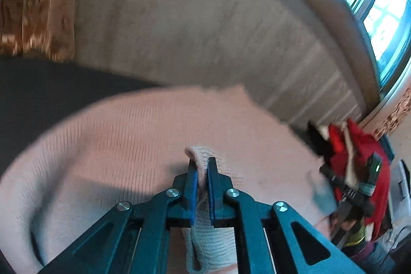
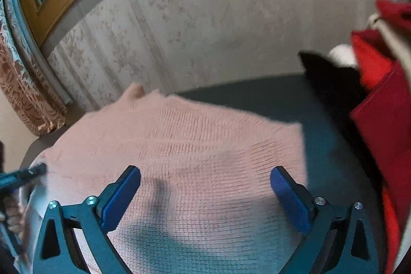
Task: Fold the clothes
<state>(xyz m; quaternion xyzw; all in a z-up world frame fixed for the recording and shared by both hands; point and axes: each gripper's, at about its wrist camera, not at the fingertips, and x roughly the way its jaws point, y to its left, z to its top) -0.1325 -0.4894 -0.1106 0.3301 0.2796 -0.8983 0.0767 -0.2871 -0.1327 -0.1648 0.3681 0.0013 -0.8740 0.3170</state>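
A pale pink knitted sweater [image 1: 143, 135] with a fine ribbed weave lies spread over a dark grey-green surface [image 1: 38, 96], its far edge reaching toward a wall with pale striped, floral-patterned wallpaper [image 2: 205, 17]. The left claw [image 1: 202, 171] is pressed together on a raised fold of the sweater, a rounded hump of knit standing up between its blue pads while more fabric hangs below the jaws. The right claw [image 2: 205, 184] is spread wide just above the sweater [image 2: 179, 140], nothing between its blue pads [image 2: 123, 194]; whether they touch the cloth is unclear. In the right wrist view the sweater looks mostly flat with soft ripples and one small corner poking up at its far edge. To the right, well apart from the sweater's middle, sits a pile of red and black clothes [image 2: 380, 84]. A brown patterned curtain [image 1: 43, 1] hangs at the wall, and a bright window [image 1: 380, 4] shows on the other side.
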